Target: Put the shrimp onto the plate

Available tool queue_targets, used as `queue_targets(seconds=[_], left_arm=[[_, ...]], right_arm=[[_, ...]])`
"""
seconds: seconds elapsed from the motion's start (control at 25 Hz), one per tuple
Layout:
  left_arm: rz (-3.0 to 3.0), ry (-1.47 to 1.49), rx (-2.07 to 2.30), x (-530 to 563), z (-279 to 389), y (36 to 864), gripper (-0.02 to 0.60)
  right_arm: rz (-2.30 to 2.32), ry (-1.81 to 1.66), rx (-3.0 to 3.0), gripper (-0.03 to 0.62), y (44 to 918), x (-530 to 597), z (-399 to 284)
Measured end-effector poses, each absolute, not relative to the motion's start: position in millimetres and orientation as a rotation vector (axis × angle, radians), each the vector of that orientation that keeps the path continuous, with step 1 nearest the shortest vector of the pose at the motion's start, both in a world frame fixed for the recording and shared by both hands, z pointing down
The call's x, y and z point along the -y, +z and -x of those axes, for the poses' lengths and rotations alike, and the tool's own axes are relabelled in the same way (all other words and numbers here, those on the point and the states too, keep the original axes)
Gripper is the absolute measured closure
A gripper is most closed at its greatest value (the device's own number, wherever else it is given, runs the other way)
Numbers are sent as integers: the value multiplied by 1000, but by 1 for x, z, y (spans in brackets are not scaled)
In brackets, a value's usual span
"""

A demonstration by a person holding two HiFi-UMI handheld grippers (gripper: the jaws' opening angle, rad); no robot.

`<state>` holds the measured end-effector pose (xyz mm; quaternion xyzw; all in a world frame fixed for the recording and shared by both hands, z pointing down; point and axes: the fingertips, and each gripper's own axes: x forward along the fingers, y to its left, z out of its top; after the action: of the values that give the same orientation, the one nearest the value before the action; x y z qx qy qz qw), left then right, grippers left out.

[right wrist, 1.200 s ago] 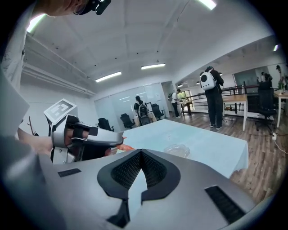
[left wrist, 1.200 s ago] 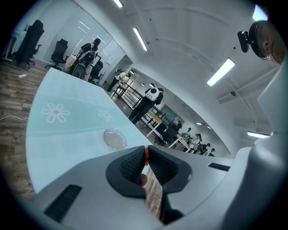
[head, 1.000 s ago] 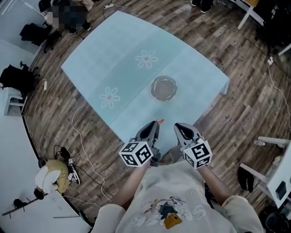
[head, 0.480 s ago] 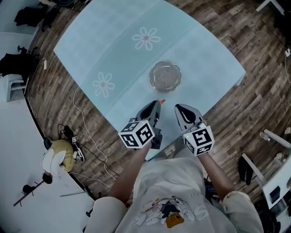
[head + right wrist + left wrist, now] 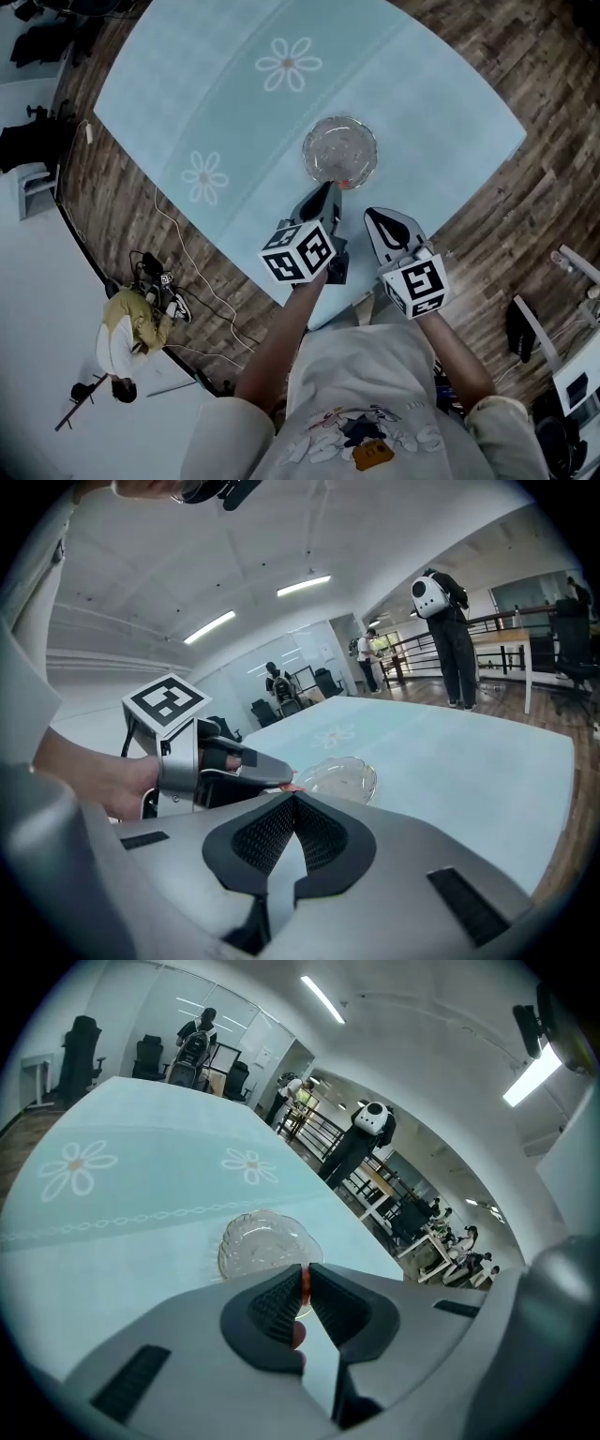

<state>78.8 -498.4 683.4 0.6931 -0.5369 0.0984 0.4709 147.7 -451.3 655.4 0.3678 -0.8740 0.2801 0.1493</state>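
Note:
A clear glass plate (image 5: 339, 148) stands on the light-blue tablecloth (image 5: 216, 103) near the table's front edge. My left gripper (image 5: 331, 190) is shut on a small orange-red shrimp (image 5: 303, 1283), and its tips hang at the plate's near rim. In the left gripper view the plate (image 5: 265, 1241) lies just beyond the jaws. My right gripper (image 5: 376, 218) is shut with nothing in it, a little right of the left one and short of the plate. The right gripper view shows the left gripper (image 5: 277, 776), the shrimp's red tip (image 5: 292, 787) and the plate (image 5: 342, 775).
Two white flower prints (image 5: 288, 64) mark the cloth farther back. The table's front edge (image 5: 281, 291) runs just under my hands. On the wooden floor at left lie cables and a yellow bag (image 5: 127, 323). People stand far off in both gripper views.
My left gripper has carried the shrimp forward from the table's front edge up to the plate's near rim. The right gripper has followed a little way.

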Motion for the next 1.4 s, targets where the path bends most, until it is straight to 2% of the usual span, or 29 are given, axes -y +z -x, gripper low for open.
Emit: queue_targets(seconds=[0.68, 0.84, 1.0, 1.4], left_arm=[[-1791, 246, 1287, 492, -80, 672, 531], [-1819, 244, 1269, 474, -74, 663, 537], [-1839, 248, 1244, 448, -71, 656, 573], [-1932, 216, 1194, 366, -48, 620, 574]], right_arm=[[-1084, 806, 2519, 572, 651, 449, -147], [-1104, 786, 2513, 572, 647, 442, -144], [-1118, 757, 2508, 572, 640, 429, -142], [-1175, 652, 2522, 572, 606, 377, -123]])
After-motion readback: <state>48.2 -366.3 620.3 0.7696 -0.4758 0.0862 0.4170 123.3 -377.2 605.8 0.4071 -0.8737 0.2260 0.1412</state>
